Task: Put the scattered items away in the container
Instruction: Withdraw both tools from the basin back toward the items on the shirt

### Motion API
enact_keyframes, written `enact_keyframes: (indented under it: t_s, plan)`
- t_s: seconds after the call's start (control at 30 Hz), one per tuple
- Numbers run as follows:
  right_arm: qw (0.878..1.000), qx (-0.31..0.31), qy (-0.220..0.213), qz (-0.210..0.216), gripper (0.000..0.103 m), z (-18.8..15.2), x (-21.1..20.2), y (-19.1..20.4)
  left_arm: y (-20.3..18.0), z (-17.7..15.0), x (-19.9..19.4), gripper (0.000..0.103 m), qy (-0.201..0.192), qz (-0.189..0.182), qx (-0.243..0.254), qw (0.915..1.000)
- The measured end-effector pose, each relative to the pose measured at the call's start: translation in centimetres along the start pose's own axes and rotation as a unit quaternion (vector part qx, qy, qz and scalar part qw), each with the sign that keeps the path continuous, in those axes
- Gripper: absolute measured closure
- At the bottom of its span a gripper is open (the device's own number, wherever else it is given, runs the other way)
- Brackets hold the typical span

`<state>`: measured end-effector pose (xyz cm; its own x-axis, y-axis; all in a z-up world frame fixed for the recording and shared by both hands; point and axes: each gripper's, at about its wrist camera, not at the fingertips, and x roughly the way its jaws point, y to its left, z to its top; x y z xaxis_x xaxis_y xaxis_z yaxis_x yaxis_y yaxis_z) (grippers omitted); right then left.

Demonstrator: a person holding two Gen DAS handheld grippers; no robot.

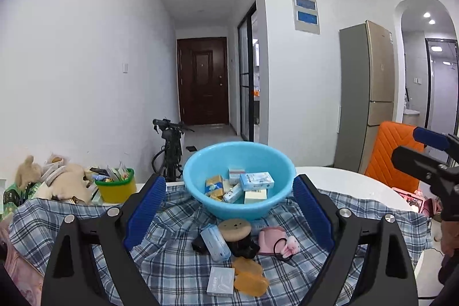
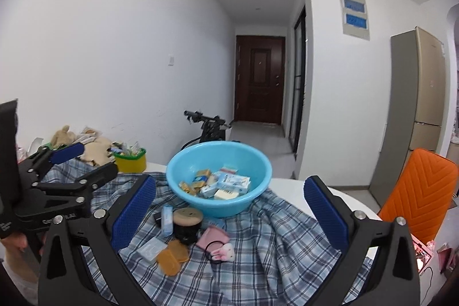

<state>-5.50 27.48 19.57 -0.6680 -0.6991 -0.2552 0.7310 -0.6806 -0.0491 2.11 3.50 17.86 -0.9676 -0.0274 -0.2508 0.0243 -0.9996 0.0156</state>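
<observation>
A blue basin [image 1: 239,179] stands on a plaid cloth [image 1: 172,263] spread over a white table [image 1: 358,185]. Inside it lie several small boxes [image 1: 256,181] and yellow packets [image 1: 213,187].

On the cloth just in front of the basin, a cluster of loose items lies close together: a pale blue box [image 1: 215,242] leaning against a black spool [image 1: 236,234] with a tan round top, a pink pouch [image 1: 271,238] touching the spool's right side, and a black hair tie with a small pink bunny [image 1: 291,245] on the pouch's near edge. Nearer the camera sit two orange pieces [image 1: 249,276], overlapping, with a flat white box [image 1: 220,281] just to their left.

The left gripper [image 1: 229,208] hovers above the cloth, its blue pads wide apart with nothing between them. The right gripper [image 2: 229,212] is likewise spread wide and empty, beside the left one.

At the table's far left, a green-rimmed yellow tub [image 1: 116,187] holds sachets, next to beige plush toys [image 1: 66,179]. An orange chair [image 1: 393,154] stands at the table's right side
</observation>
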Motion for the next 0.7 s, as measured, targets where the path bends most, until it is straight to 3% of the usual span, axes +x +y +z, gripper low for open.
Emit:
enact_keyframes:
  t_s: [0.17, 0.4, 0.7]
  plan:
    - [1.000, 0.012, -0.006, 0.000, 0.000, -1.1, 0.6, -0.5, 0.2, -1.0, 0.3, 0.011, 0.004, -0.012, -0.006, 0.9999]
    - [1.000, 0.014, 0.027, -0.004, 0.000, -4.1, 2.6, -0.8, 0.3, -4.2, 2.1, 0.011, 0.048, -0.017, -0.018, 0.9986]
    - [0.995, 0.019, 0.095, -0.001, 0.000, -8.5, 5.0, -1.0, 0.2, -9.6, 5.7, 0.011, 0.155, -0.024, -0.028, 0.9871]
